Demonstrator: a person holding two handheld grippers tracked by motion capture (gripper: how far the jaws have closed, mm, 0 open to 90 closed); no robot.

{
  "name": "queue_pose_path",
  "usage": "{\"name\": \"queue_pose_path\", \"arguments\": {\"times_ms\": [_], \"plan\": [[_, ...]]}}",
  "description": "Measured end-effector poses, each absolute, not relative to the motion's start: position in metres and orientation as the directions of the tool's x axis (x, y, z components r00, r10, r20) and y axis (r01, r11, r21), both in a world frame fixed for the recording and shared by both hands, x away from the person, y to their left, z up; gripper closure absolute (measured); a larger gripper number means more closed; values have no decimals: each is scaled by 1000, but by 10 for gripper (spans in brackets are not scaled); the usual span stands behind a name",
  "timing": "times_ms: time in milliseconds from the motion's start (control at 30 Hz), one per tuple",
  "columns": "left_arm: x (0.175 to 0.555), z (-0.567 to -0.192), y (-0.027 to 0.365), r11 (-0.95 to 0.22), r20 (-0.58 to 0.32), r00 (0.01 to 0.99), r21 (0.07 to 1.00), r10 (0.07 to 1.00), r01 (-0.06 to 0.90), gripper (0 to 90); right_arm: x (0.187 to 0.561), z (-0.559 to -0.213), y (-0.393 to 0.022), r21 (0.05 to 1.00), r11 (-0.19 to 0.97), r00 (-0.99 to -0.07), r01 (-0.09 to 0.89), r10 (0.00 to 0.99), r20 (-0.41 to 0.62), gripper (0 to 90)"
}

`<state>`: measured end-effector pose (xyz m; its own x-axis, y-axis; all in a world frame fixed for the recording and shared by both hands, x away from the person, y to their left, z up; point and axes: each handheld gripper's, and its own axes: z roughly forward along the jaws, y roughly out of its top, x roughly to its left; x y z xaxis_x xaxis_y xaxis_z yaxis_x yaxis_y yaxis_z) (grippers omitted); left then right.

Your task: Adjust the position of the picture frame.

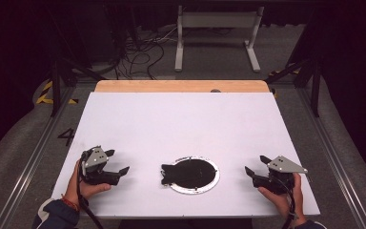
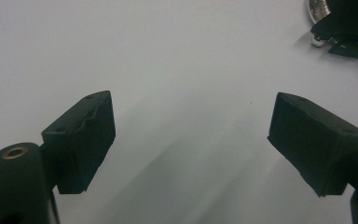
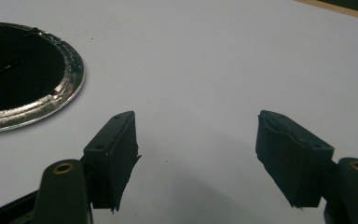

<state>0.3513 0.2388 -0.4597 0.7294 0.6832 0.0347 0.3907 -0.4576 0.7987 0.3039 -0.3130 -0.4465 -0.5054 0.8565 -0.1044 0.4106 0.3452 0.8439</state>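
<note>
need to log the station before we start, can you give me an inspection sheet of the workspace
surface: white tabletop, wooden strip along its far edge.
job's things: round silver-rimmed plate with a flat black piece lying on it, overhanging its left rim.
clutter: small dark spot on the wooden strip, too small to tell.
grippers: left gripper and right gripper flank the plate, both open, nothing between the fingers.
cables: tangle on the floor beyond the table.
surroundings: white frame stand, dark floor, yellow-black floor tape.

Plate [image 1: 194, 175] on table [image 1: 181, 119]; left gripper [image 1: 116, 168] left, right gripper [image 1: 256, 167] right
</note>
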Motion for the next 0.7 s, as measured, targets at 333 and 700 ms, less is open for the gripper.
{"name": "queue_pose_path", "arguments": {"times_ms": [333, 700], "plan": [[352, -460, 229, -486, 42, 755, 788, 655, 378, 216, 302, -449, -303, 817, 381, -546, 433, 832, -99, 364], [366, -441, 200, -489, 26, 829, 818, 558, 303, 535, 292, -452, -272, 783, 465, -677, 414, 732, -77, 717]]}}
